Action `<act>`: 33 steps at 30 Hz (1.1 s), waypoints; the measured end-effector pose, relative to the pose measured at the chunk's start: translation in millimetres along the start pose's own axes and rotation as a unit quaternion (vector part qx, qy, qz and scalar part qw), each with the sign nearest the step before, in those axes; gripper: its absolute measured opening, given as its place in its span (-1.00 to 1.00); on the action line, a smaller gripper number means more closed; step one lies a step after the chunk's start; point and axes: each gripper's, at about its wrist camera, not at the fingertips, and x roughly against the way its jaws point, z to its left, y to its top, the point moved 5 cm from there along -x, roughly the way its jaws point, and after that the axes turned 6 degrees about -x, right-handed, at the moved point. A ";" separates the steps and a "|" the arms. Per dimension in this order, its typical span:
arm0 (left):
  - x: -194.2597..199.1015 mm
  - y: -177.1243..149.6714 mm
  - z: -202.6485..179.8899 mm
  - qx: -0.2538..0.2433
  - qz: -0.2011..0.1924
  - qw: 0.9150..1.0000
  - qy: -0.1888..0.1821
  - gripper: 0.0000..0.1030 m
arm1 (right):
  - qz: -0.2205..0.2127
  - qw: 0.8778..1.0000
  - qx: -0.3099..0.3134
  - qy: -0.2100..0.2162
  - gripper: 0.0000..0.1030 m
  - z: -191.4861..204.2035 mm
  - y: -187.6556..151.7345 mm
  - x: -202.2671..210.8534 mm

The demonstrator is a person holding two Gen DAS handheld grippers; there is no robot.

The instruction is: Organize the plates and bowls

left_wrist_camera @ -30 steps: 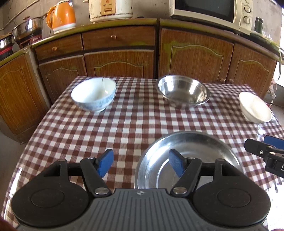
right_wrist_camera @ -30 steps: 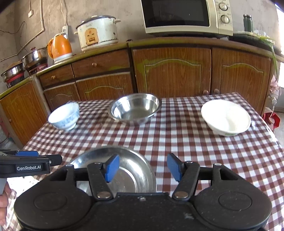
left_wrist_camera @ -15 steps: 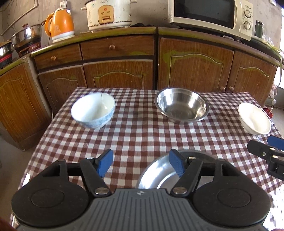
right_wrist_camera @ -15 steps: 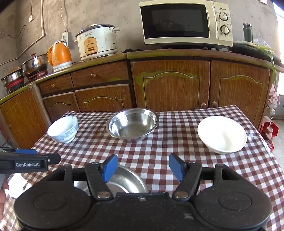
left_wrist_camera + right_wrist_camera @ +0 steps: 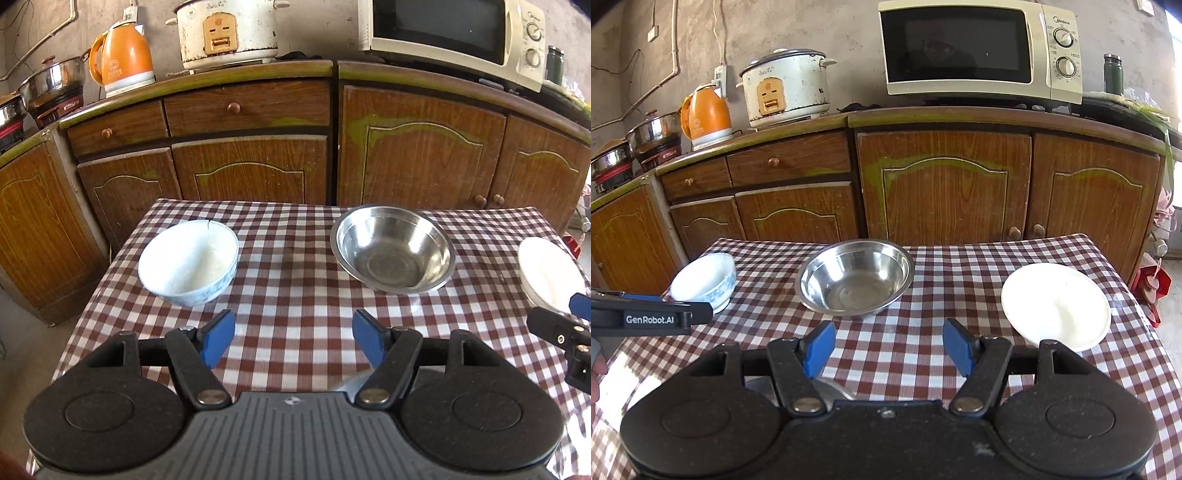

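Your left gripper [image 5: 293, 341] and right gripper [image 5: 886, 347] both stand with jaws apart and nothing between the blue pads; only checked tablecloth [image 5: 295, 266] shows in each gap. Nearest, tucked under the right gripper's body, a sliver of the steel plate [image 5: 831, 393] is visible; its full extent is hidden, so a blind descent could clip its rim. Beyond the left gripper, ahead and to its left, sits the blue-and-white bowl [image 5: 188, 262]; ahead and to its right, the steel bowl [image 5: 393, 249]. Far right of it, partly behind the other gripper, lies the white bowl [image 5: 550, 277]. From the right gripper, that white bowl [image 5: 1056, 306] is ahead-right, near the table's corner: a sideways nudge could push it off. The steel bowl's [image 5: 855, 278] sloped, polished wall may slip from the pads if pinched shallowly. The two grippers ride close together; reaching for the same middle bowl risks a collision.
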 end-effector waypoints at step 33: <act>-164.2 44.9 -9.0 0.048 0.062 0.996 -0.034 0.38 | 0.075 0.996 -0.038 -0.035 0.52 -21.1 26.9 -188.8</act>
